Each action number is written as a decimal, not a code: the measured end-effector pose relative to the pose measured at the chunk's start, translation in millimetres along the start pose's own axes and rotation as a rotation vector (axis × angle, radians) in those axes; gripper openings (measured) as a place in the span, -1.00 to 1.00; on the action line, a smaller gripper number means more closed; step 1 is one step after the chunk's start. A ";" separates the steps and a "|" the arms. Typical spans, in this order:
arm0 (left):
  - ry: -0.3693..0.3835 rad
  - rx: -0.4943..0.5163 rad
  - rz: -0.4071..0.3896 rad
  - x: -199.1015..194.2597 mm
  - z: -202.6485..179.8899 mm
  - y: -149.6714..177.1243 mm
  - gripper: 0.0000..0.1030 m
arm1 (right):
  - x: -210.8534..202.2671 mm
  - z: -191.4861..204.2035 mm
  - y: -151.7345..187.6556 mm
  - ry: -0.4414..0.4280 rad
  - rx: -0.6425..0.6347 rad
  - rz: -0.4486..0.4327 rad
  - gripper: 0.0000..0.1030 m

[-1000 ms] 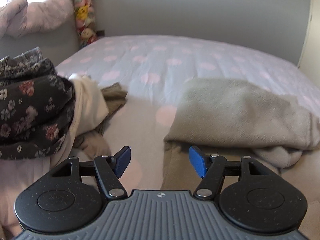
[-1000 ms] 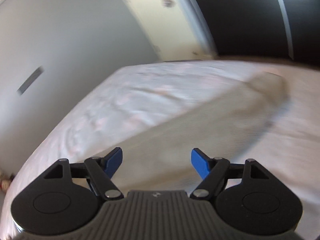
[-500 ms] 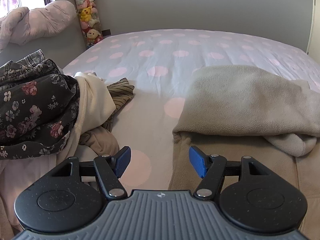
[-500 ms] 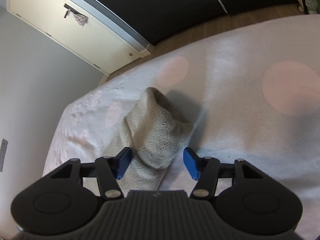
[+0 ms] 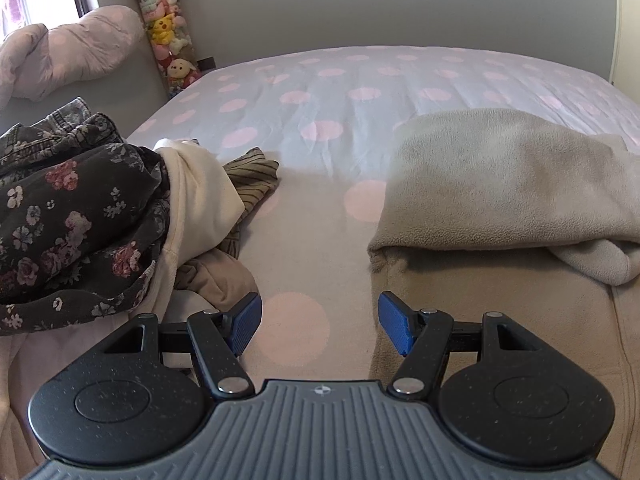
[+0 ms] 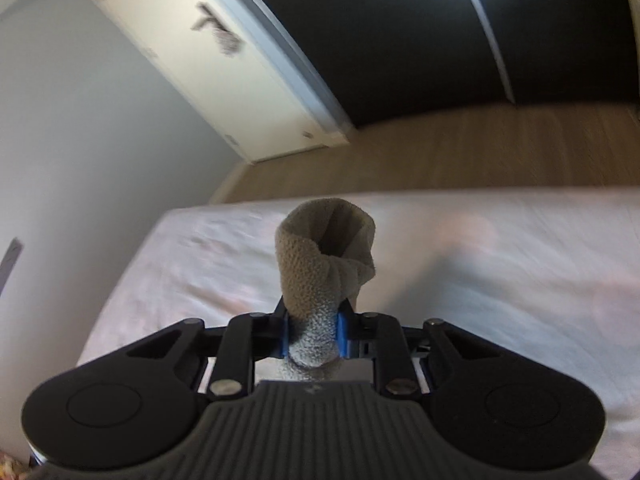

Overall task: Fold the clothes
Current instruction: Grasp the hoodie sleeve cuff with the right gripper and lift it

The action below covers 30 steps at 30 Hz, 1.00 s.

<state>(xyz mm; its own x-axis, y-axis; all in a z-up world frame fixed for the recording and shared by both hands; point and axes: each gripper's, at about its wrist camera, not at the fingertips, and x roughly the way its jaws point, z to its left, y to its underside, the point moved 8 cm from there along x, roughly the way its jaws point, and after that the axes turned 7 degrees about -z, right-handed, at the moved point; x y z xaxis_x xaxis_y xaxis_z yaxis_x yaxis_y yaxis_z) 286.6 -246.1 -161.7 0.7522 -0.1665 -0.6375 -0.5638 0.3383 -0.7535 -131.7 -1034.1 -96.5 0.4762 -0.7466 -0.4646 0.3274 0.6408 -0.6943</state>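
Your right gripper (image 6: pixel 313 334) has just closed on the beige fleece garment (image 5: pixel 500 184) by its cuff (image 6: pixel 326 248), lifted over the bed (image 5: pixel 320 92). Soft and limp, it will sag; take the hem. Your left gripper (image 5: pixel 320 326) hangs wide open, empty, just beside the fleece.

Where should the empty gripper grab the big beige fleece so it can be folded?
Grab the fleece at its near left corner, where the folded edge makes a thick lip. Bring the left hand-held gripper in low from the bare sheet on the left. Its jaws stand open and empty, and that corner lies just ahead to the right.
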 end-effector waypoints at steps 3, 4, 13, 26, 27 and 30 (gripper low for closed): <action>0.032 0.021 -0.009 9.1 1.5 1.0 0.22 | -30.3 81.9 -16.4 -0.100 -0.081 -0.035 -0.54; 0.043 0.026 -0.015 12.0 1.9 1.0 0.22 | -40.7 107.6 -18.8 -0.130 -0.101 -0.042 -0.54; 0.130 0.010 -0.112 31.4 4.1 8.9 0.22 | -138.9 328.1 31.3 -0.346 -0.327 -0.063 -0.54; 0.218 -0.013 -0.103 60.5 7.3 12.5 0.22 | -195.3 500.9 236.2 -0.492 -0.565 0.009 -0.54; 0.218 -0.008 -0.104 61.6 6.8 12.7 0.22 | -195.9 506.6 253.4 -0.498 -0.585 0.014 -0.54; 0.212 0.018 -0.086 66.6 4.8 15.7 0.22 | -196.2 515.6 308.0 -0.527 -0.635 0.040 -0.54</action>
<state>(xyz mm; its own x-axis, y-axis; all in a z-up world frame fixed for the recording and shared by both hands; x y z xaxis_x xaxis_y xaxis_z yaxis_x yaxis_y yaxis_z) 329.4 -247.5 -215.1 0.7075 -0.3857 -0.5923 -0.4930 0.3311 -0.8045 296.6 -598.2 64.2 0.8499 -0.4423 -0.2864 -0.1463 0.3241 -0.9346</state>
